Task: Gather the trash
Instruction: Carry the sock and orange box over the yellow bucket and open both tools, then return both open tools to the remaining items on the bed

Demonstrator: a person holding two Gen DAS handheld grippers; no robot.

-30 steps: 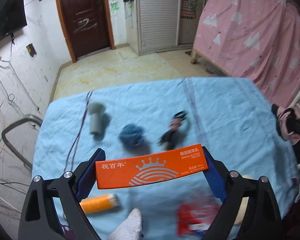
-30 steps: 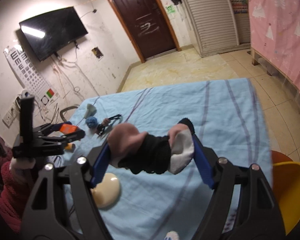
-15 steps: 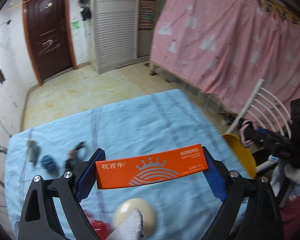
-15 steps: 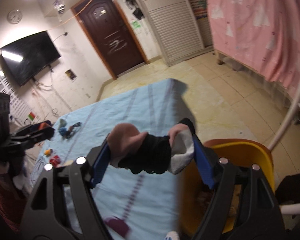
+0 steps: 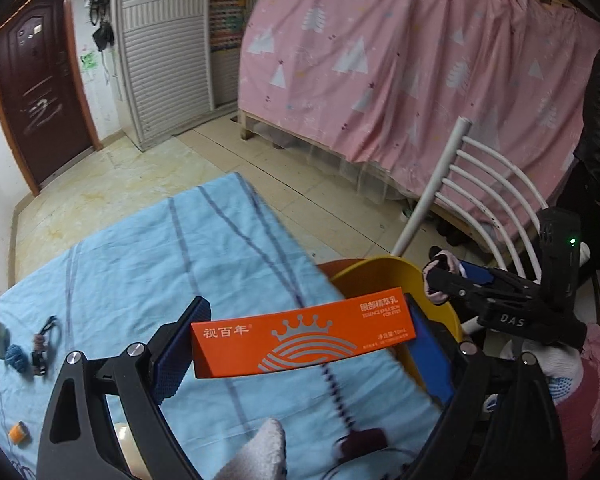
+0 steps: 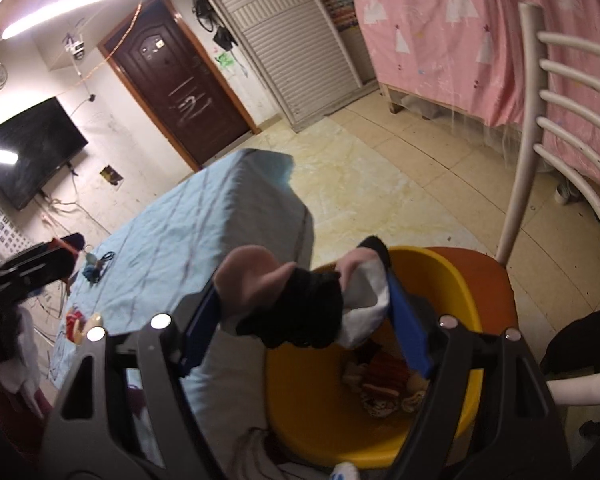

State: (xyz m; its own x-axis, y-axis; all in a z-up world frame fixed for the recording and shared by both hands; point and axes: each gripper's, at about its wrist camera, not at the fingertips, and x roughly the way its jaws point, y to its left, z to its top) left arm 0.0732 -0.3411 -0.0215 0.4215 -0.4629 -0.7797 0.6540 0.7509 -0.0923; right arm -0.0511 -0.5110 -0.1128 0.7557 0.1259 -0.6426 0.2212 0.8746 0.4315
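Both grippers have swung away from the blue-covered table (image 5: 148, 264) toward the yellow bin (image 6: 456, 280) on the orange chair seat (image 6: 496, 276). Right gripper (image 6: 306, 312) is clamped on a black, pink and white sock (image 6: 300, 304), directly above the bin's mouth and nearer it. Left gripper (image 5: 300, 338), beside the rim, grips an orange carton (image 5: 300, 338) endwise, long axis crosswise. Inside the bin lie crumpled wrappers (image 6: 384, 384).

Dim indoor light from a glaring ceiling tube (image 6: 72, 4) reflected in the TV (image 6: 24, 152); strong fisheye bending with dark vignetted corners; near foreground soft, slight motion blur at table edge (image 5: 296, 248).
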